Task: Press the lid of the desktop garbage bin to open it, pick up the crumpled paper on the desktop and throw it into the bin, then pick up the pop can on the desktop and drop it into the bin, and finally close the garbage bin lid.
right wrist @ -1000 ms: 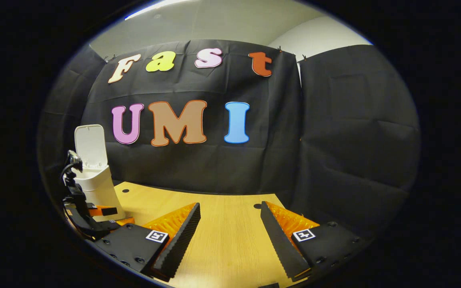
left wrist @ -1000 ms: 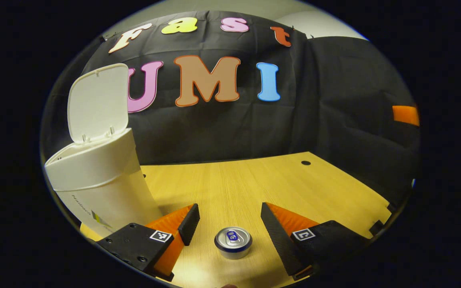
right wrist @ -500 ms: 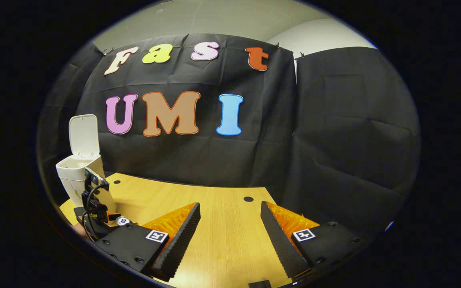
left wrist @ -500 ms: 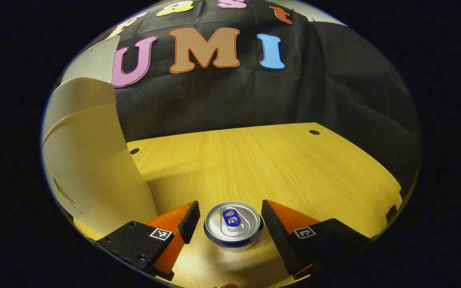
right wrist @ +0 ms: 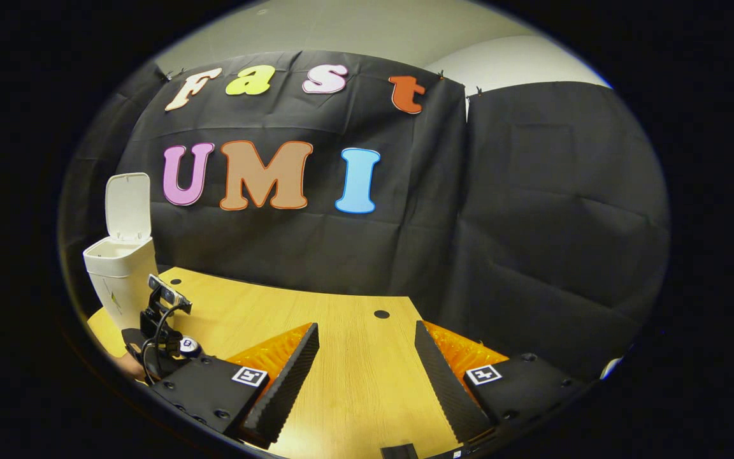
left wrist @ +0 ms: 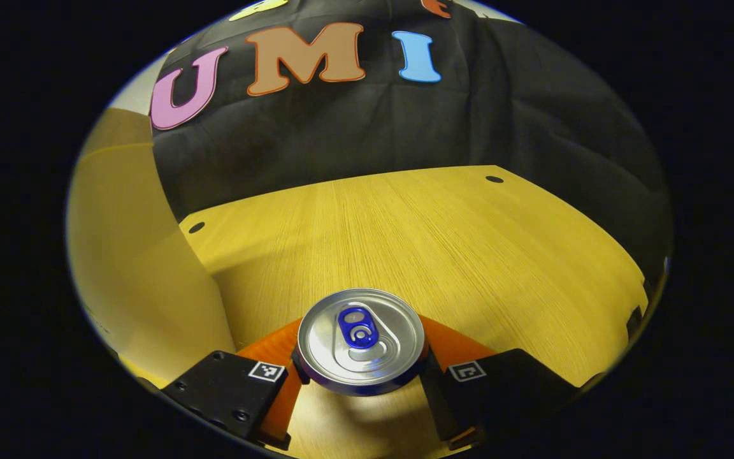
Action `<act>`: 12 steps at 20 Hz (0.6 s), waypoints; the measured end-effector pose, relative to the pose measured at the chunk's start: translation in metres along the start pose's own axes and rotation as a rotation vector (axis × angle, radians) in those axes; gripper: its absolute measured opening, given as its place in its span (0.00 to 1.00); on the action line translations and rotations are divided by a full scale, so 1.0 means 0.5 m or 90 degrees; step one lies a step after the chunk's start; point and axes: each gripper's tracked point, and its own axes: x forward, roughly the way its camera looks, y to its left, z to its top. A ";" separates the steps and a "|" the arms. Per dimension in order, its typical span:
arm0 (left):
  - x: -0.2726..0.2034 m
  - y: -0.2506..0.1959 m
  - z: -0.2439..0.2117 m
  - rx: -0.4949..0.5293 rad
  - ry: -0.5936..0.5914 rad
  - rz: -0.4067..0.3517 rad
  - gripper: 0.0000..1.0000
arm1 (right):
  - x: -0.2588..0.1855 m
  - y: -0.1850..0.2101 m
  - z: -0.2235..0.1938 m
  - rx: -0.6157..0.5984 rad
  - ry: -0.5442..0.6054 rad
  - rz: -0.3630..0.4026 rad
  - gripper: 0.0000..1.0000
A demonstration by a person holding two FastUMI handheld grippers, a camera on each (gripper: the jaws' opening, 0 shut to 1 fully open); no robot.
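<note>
pop can (left wrist: 361, 344): 1, upright on the desk
garbage bin (right wrist: 122, 280): 1, white
bin lid (right wrist: 128, 206): 1, raised
desk (left wrist: 443, 255): 1, wooden
desk holes (left wrist: 494, 179): 2 in left gripper view
grippers: 2, left gripper (left wrist: 362, 373), right gripper (right wrist: 367, 373)

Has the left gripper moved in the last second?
Yes. The left gripper has come down and forward around the pop can, which stands on the desk; the bin beside it looms larger.
</note>
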 end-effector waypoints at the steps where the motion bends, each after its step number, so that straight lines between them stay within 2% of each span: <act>1: -0.010 -0.001 0.018 0.011 -0.016 -0.001 0.78 | 0.000 0.000 -0.001 0.001 -0.001 0.001 0.97; 5: -0.059 0.000 0.133 0.044 -0.100 -0.002 0.77 | 0.008 0.019 -0.002 0.005 -0.004 0.019 0.97; 12: -0.194 0.041 0.393 0.051 -0.300 0.020 0.76 | 0.026 0.050 0.008 0.017 -0.016 0.057 0.97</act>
